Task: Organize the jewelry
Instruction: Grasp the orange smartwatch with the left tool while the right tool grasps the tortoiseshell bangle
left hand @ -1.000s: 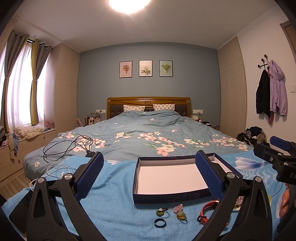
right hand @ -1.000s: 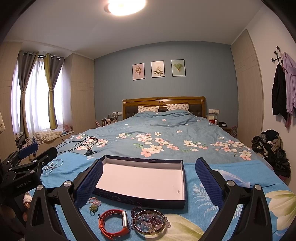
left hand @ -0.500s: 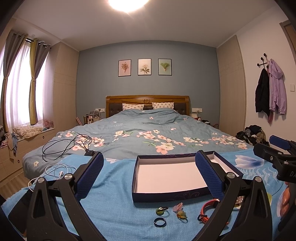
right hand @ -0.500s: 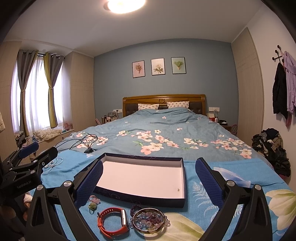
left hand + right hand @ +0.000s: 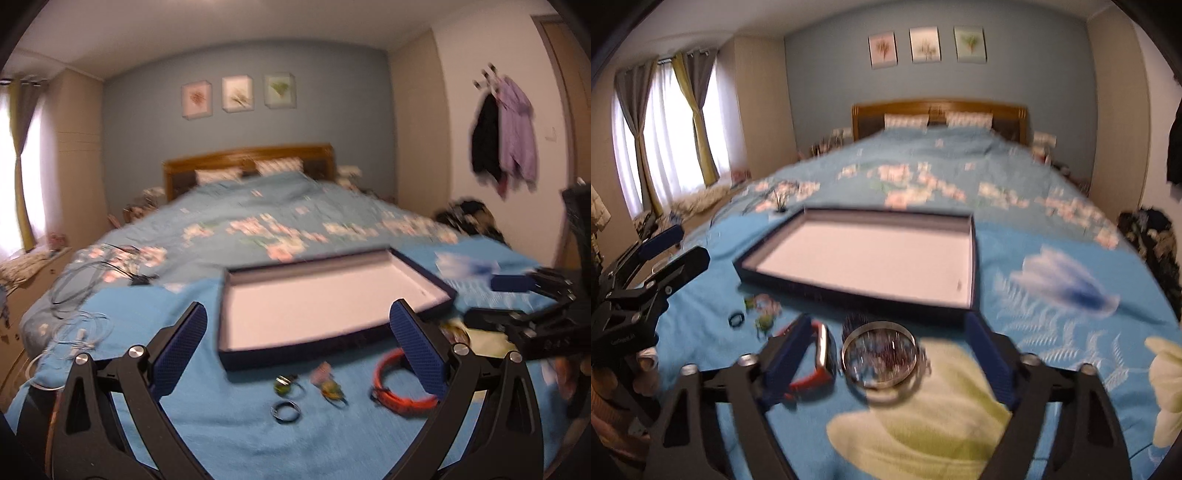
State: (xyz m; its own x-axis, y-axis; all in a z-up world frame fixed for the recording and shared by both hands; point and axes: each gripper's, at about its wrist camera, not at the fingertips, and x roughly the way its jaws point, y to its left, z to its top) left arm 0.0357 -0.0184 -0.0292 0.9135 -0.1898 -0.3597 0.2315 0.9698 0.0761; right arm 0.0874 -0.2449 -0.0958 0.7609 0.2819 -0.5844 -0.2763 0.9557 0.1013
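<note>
A dark blue box with a white floor lies open on the blue bedspread; it also shows in the right wrist view. In front of it lie a dark ring, a green ring, a pink and green piece and an orange bracelet. My left gripper is open above these. My right gripper is open over a round bead bracelet, with the orange bracelet by its left finger.
Cables and white earphones lie on the bed to the left. The bed stretches back to a wooden headboard. Clothes are piled on the right.
Both grippers have tilted down and moved forward toward the jewelry, and the views are now blurred. The right gripper has come closer over the bead bracelet. Both stay open.
</note>
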